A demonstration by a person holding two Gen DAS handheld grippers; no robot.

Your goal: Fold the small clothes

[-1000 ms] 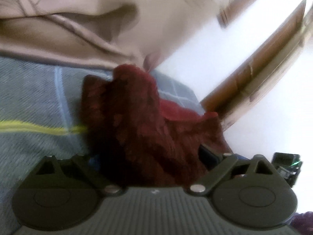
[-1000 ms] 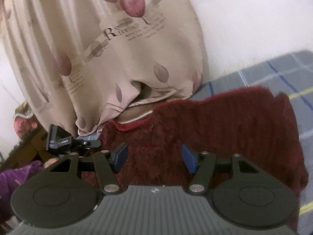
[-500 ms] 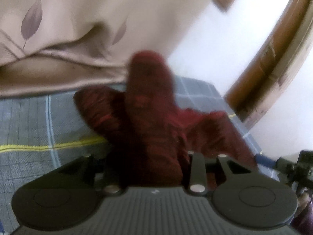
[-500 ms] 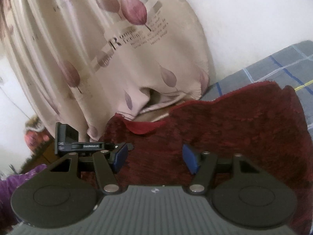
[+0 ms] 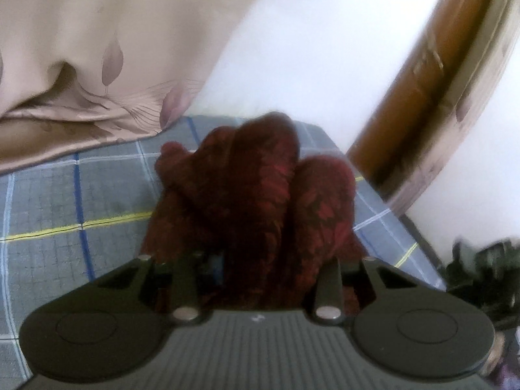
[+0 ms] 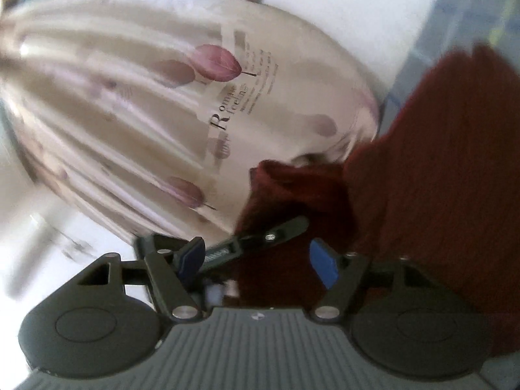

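Observation:
A dark red fuzzy garment [image 5: 260,201] is bunched up and lifted off the grey plaid sheet [image 5: 65,227]. My left gripper [image 5: 266,260] is shut on a thick fold of it, and the cloth hides its fingertips. In the right wrist view the same garment [image 6: 438,178] hangs across the right side. My right gripper [image 6: 258,261] is tilted, and its jaws are opening. Its blue pads [image 6: 323,266] stand apart and press on nothing, with red cloth just behind them. A finger of the left gripper [image 6: 269,235] crosses in front of them, holding a corner of the cloth.
A beige curtain with a leaf print [image 5: 97,48] [image 6: 162,113] hangs down onto the far edge of the sheet. A white wall [image 5: 308,65] and a wooden door frame [image 5: 422,81] stand to the right. Dark clutter [image 5: 481,266] lies past the sheet's right edge.
The left gripper closed on the red garment and raised it off the sheet, gathering it into a bunch. The right gripper rolled sideways and its pads spread wider.

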